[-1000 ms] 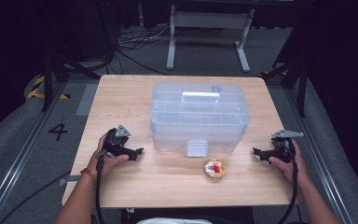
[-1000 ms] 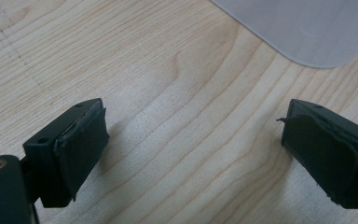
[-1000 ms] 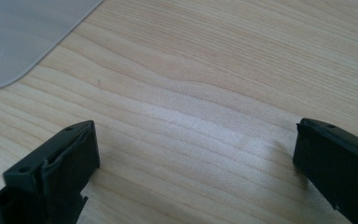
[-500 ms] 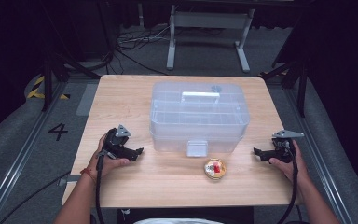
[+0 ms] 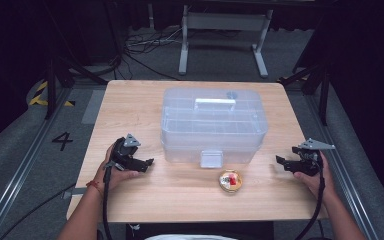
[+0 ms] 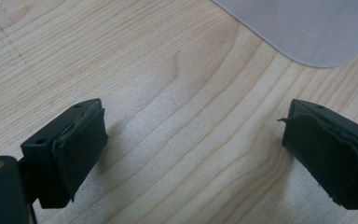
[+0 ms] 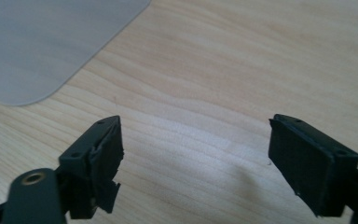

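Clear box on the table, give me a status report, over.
Left gripper open, empty, left of clear box. Right gripper open, empty, on its right. Box shut, latch down. Small round tin on the table in front; nothing blocking.

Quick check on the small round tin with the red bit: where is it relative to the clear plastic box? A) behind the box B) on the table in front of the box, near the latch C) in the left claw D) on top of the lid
B: the small round tin lies on the bare wood just in front of the clear plastic box, a little right of its front latch, apart from both claws.
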The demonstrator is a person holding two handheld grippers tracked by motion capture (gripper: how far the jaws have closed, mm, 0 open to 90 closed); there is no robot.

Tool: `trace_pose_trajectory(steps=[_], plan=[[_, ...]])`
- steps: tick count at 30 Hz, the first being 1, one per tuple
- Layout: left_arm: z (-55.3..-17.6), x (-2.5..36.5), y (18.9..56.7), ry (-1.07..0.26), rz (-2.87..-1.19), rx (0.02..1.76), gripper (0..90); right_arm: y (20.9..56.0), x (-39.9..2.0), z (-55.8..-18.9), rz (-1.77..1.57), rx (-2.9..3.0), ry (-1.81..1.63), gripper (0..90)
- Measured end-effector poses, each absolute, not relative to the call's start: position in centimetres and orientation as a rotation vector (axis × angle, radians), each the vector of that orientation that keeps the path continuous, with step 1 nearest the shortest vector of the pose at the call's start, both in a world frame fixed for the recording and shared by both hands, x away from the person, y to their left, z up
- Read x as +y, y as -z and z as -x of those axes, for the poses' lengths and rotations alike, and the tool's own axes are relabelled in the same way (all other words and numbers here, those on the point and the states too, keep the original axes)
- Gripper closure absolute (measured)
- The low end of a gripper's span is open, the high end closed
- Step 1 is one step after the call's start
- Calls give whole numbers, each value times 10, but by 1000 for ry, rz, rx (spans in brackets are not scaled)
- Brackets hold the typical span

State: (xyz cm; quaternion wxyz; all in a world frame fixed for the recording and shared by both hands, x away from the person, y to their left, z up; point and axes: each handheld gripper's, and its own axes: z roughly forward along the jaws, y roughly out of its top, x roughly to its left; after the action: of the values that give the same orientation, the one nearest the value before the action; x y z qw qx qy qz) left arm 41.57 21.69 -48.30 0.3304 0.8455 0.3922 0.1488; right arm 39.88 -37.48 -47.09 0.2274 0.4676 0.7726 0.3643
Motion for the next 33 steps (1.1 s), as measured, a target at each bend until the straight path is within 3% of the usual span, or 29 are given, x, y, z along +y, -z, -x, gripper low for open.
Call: trace_pose_trajectory(steps=[33], plan=[[-415, 217, 483, -391, -2211, 1030, 66, 401, -356, -373, -1035, 2052, -1109, 192]])
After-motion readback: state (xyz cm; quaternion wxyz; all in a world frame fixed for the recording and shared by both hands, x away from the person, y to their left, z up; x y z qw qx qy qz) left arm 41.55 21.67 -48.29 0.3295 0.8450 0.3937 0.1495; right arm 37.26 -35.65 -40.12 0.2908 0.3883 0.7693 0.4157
